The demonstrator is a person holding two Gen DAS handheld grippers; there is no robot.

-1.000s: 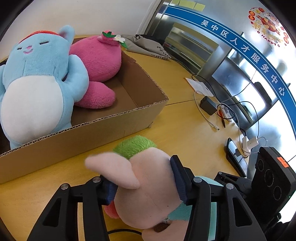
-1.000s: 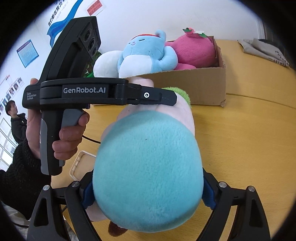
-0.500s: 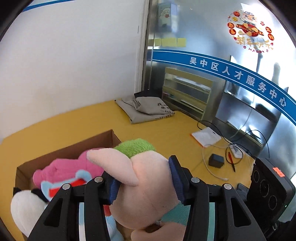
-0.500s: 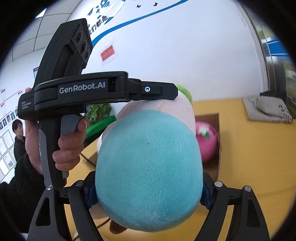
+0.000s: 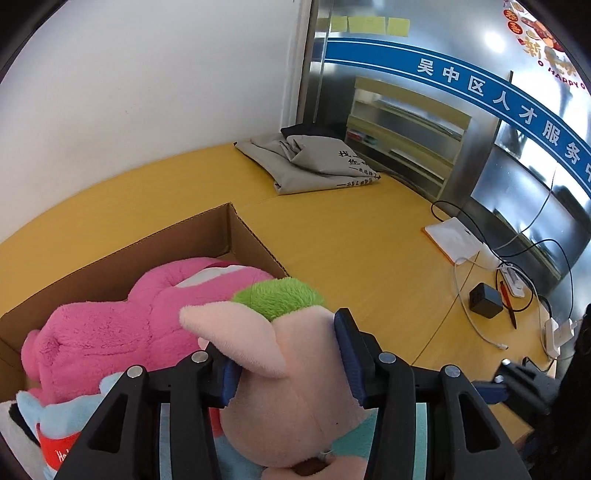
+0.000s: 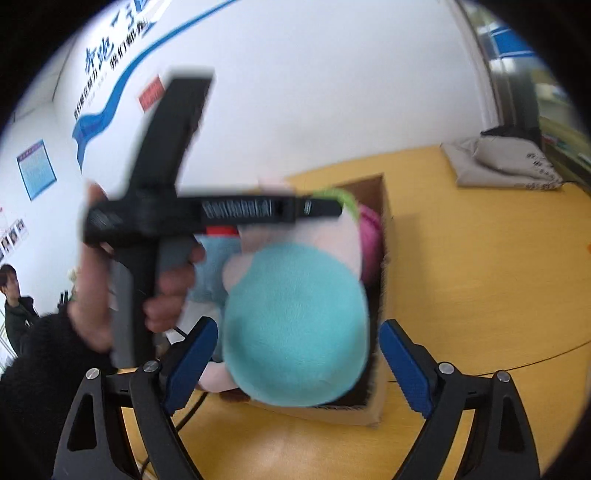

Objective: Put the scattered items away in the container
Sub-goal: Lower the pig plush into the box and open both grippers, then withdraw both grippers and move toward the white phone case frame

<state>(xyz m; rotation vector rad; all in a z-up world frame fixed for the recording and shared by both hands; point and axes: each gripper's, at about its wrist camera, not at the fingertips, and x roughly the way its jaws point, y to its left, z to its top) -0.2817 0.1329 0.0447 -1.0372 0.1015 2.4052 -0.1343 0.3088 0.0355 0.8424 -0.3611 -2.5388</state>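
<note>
My left hand-held gripper [image 5: 291, 365] is closing, pinching the pig plush [image 5: 295, 369] by its head; my right hand-held gripper [image 6: 295, 363] is spreading off its teal body; over the crowded cardboard box [image 5: 255, 236], the plush might tip onto the counter [image 5: 369, 266].

Office / public service centre: glass partition [image 5: 524, 155] w/ blue Chinese-lettered band [image 5: 480, 88] far right, sticky notes [image 5: 365, 25], white wall w/ blue slogan graphic [image 6: 110, 92] & notice posters [image 6: 36, 168] left, yellow worktop [image 5: 351, 258] w/ chargers, cables [image 5: 484, 299].
</note>
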